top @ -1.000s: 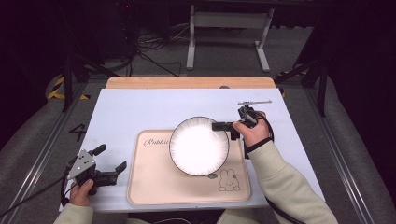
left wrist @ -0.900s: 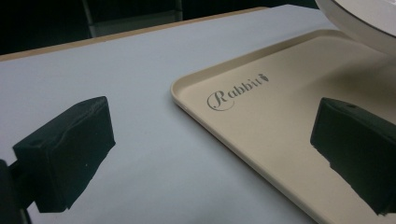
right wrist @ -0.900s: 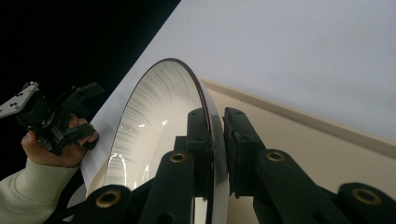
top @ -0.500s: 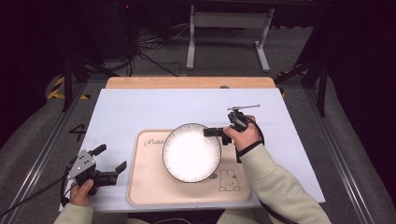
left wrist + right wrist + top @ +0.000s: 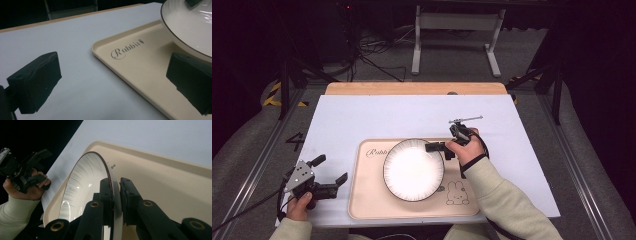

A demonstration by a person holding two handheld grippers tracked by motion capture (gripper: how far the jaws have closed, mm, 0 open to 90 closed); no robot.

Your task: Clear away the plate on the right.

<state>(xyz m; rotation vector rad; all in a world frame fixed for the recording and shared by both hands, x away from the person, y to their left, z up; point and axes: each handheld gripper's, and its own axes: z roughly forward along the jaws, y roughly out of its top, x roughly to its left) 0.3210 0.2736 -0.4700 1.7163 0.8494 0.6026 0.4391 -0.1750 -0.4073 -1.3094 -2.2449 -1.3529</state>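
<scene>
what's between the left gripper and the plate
In the high view, a strip of bare pale table and the left part of the beige tray separate the left gripper from the plate, which the right gripper grips by its rim.

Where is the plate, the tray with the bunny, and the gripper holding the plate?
plate (image 5: pixel 412 170), high view, on its white middle.
tray (image 5: pixel 367 202), high view, on its bare beige floor left of the plate.
right gripper (image 5: pixel 116 191), right gripper view, between the fingertips pinching the plate's rim.
</scene>
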